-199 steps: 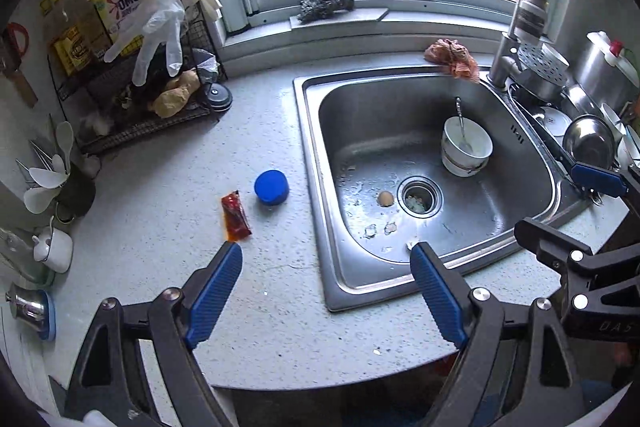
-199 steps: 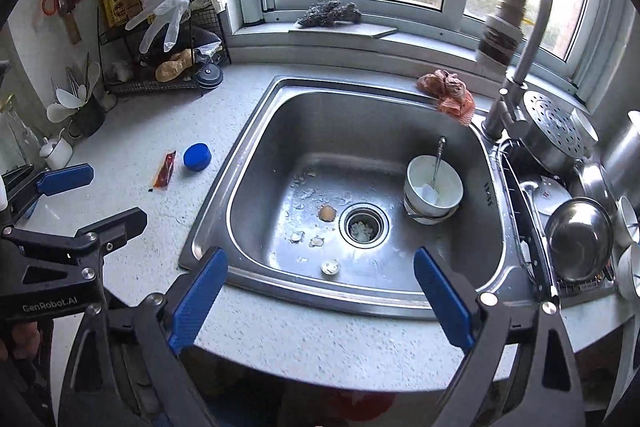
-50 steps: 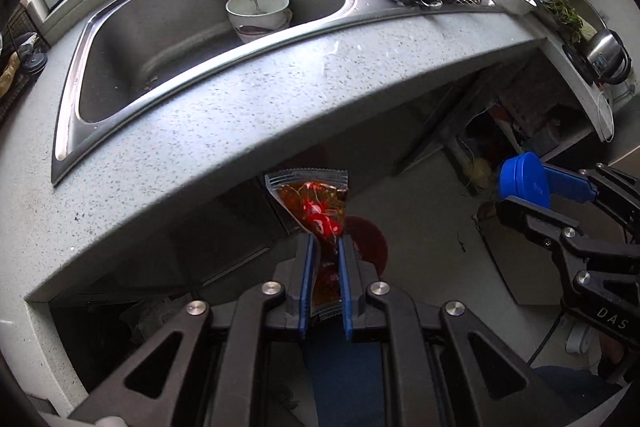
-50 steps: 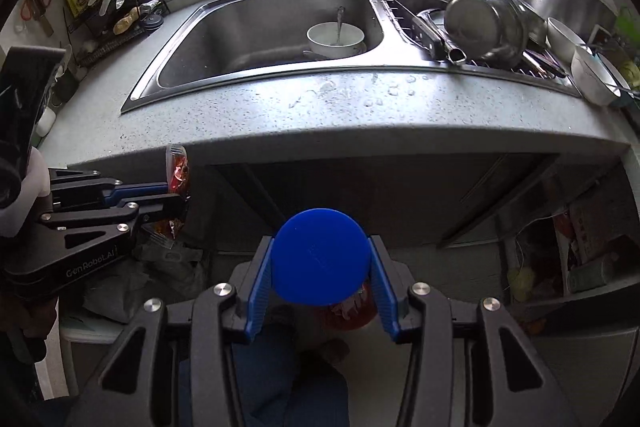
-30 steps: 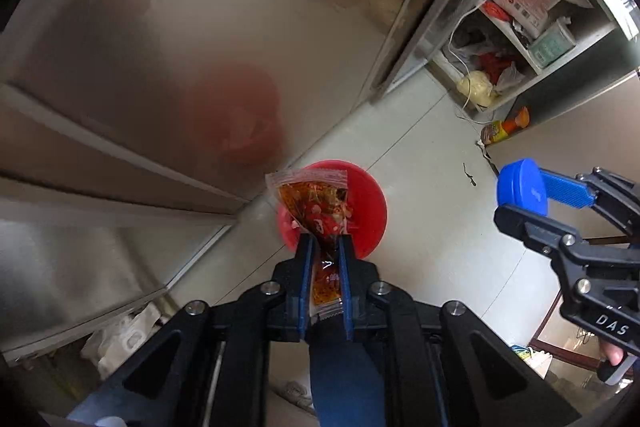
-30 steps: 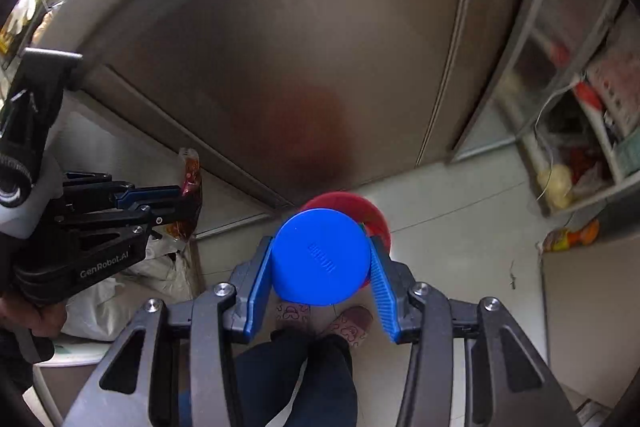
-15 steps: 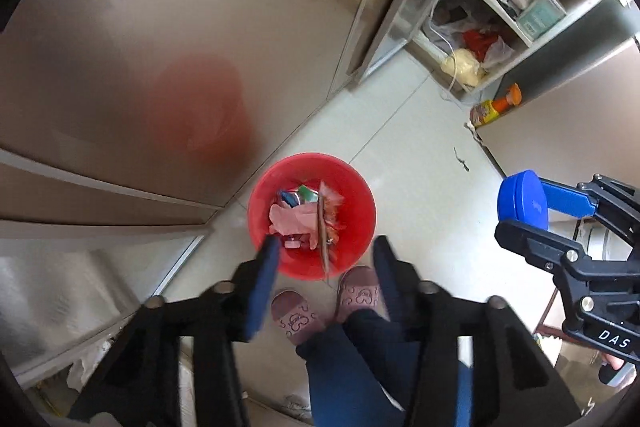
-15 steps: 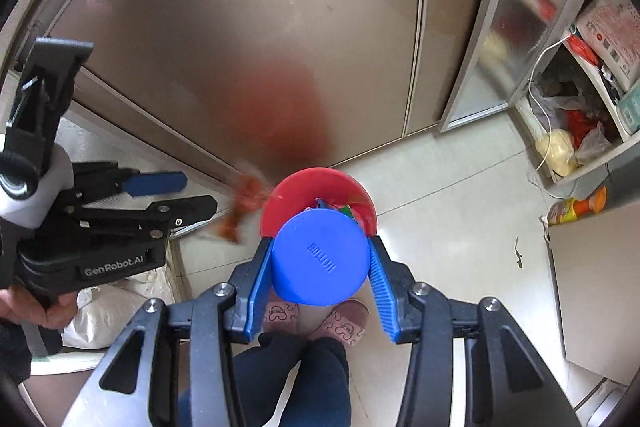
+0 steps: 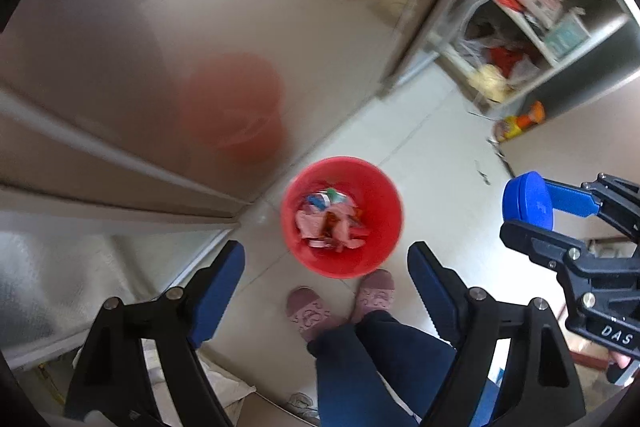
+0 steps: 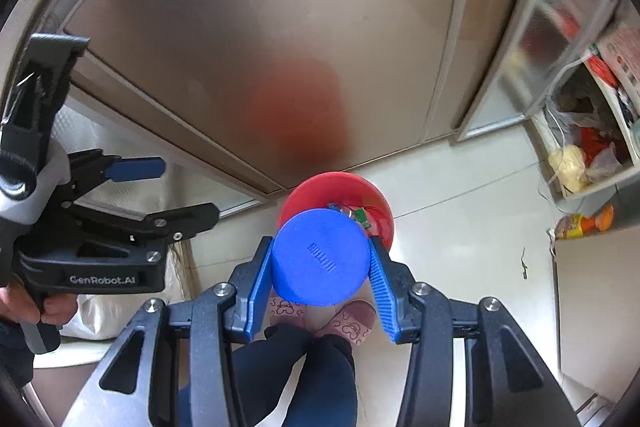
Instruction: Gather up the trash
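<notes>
Two grippers hang over the floor, both pointing down. The right gripper [image 10: 320,263] is clamped on the blue lid [image 10: 320,257], one pad on each side of it. The red bin [image 10: 370,193] sits on the floor below and a bit past the lid, which covers most of the bin in the right wrist view. If the lid is let go from here, I think it could hit the rim, bounce off and roll away, or land on the pink slippers [image 10: 352,315] just under the gripper. The left gripper [image 9: 326,291] is wide with nothing between its pads, and its jaws are opening. The red bin [image 9: 384,255] lies just ahead of it, holding wrappers [image 9: 330,223]. These are blurry, so I cannot tell one from another. Some shelves to the right are fuzzy too.
</notes>
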